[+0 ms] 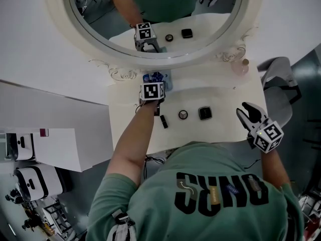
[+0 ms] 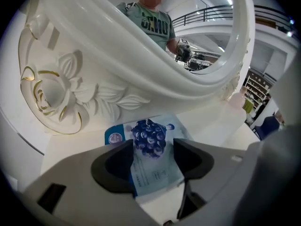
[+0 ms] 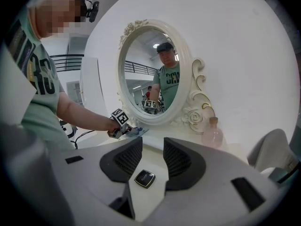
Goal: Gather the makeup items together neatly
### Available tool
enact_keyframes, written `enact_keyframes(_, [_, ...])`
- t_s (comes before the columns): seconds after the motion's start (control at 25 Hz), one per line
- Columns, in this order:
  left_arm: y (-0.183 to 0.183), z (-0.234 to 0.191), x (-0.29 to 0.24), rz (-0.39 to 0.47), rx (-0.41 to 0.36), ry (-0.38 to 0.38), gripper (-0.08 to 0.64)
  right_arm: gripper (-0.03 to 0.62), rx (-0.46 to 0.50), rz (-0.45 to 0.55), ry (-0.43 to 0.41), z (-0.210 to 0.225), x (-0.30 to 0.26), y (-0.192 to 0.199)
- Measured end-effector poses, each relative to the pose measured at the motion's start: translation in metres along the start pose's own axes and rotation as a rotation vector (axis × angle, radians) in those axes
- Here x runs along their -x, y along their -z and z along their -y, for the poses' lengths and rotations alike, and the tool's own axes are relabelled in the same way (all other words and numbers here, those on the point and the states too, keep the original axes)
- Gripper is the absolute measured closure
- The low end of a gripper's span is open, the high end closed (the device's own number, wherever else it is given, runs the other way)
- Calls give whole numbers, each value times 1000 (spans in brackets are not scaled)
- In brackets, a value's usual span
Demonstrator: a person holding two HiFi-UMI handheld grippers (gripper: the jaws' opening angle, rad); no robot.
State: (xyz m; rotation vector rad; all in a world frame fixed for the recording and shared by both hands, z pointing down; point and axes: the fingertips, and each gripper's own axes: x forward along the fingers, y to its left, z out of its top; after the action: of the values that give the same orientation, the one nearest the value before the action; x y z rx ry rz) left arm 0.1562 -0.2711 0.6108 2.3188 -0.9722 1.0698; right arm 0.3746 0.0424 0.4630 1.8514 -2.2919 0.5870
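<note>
Left gripper view: left claw [image 2: 154, 147] released, straddling a blue blueberry-print sachet [image 2: 149, 136] flat on the cream desk [image 2: 80, 140]. Right gripper view: right claw [image 3: 153, 149] released, empty, a black square compact [image 3: 144, 178] lying beyond it. Head view alone lists a round black compact [image 1: 183, 115] and a black tube [image 1: 163, 121].

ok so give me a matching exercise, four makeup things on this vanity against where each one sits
Things:
1. blueberry sachet
2. square black compact
3. pink bottle
4. black tube

Places:
a. at the foot of the mirror frame, by its carved rose
b. lying beside the person's left forearm
c. between the left gripper jaws
d. on the tabletop just ahead of the right gripper

Pairs: 1-c, 2-d, 3-a, 4-b
</note>
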Motion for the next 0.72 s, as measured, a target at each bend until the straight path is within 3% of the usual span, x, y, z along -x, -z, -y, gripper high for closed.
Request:
enact_keyframes(0.36, [3, 18, 3, -26, -35, 49, 417, 459, 2, 10, 3, 0, 10, -1])
enact_keyframes(0.72, [1, 48, 29, 41, -136, 133, 445, 459, -7, 27, 15, 0, 23, -2])
